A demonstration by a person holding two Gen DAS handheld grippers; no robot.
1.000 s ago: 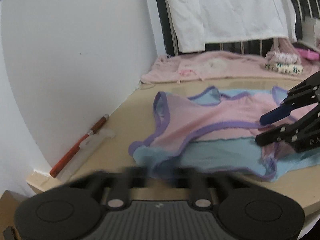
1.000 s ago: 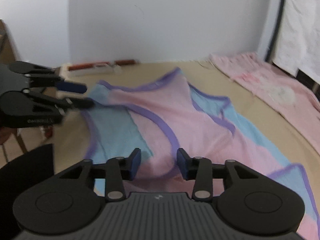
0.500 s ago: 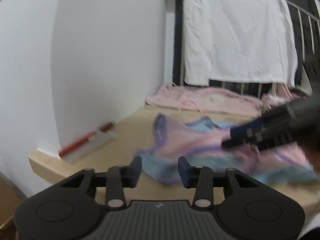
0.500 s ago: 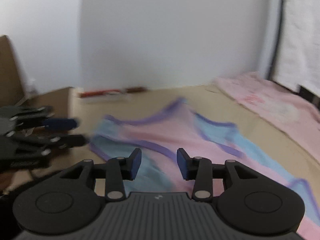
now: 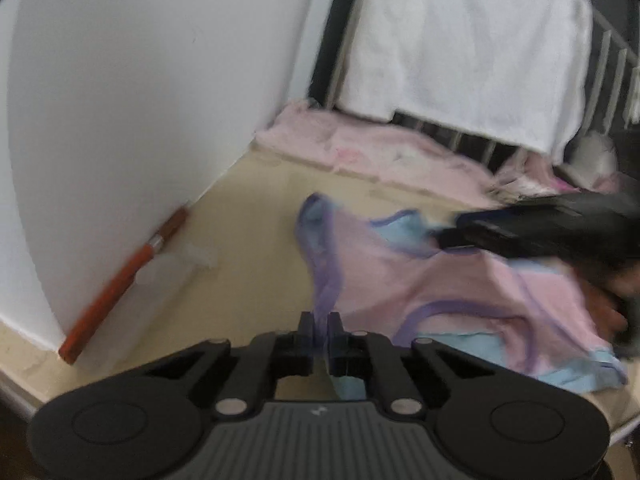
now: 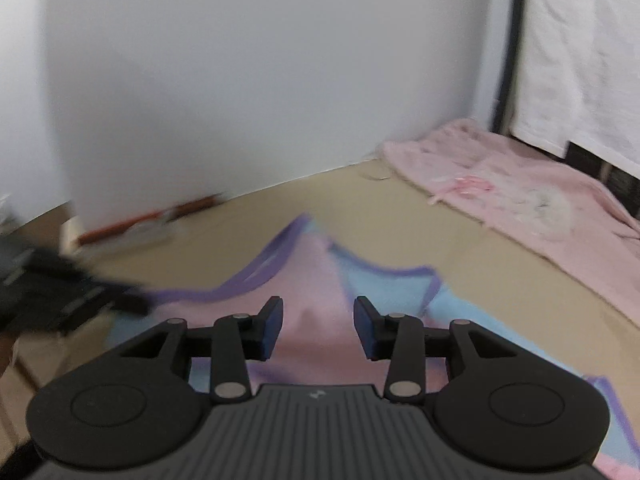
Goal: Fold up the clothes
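A pink and light-blue garment with purple trim [image 5: 432, 280] lies on the beige table [image 5: 256, 232]. My left gripper [image 5: 319, 330] is shut on the garment's purple-trimmed edge and lifts it a little. My right gripper [image 6: 318, 326] is open and empty, hovering over the pink middle of the garment [image 6: 316, 280]. The right gripper also shows blurred at the right of the left wrist view [image 5: 540, 232]. The left gripper shows blurred at the left of the right wrist view [image 6: 60, 292].
A red-handled tool [image 5: 120, 284] and a clear plastic piece [image 5: 176, 264] lie along the white wall. A pink cloth [image 6: 520, 192] lies at the table's far side. A white towel [image 5: 472, 48] hangs on a dark rack behind it.
My left gripper has closed on the garment's purple edge and raised it. The right gripper has stayed open and shifted over the garment's middle.
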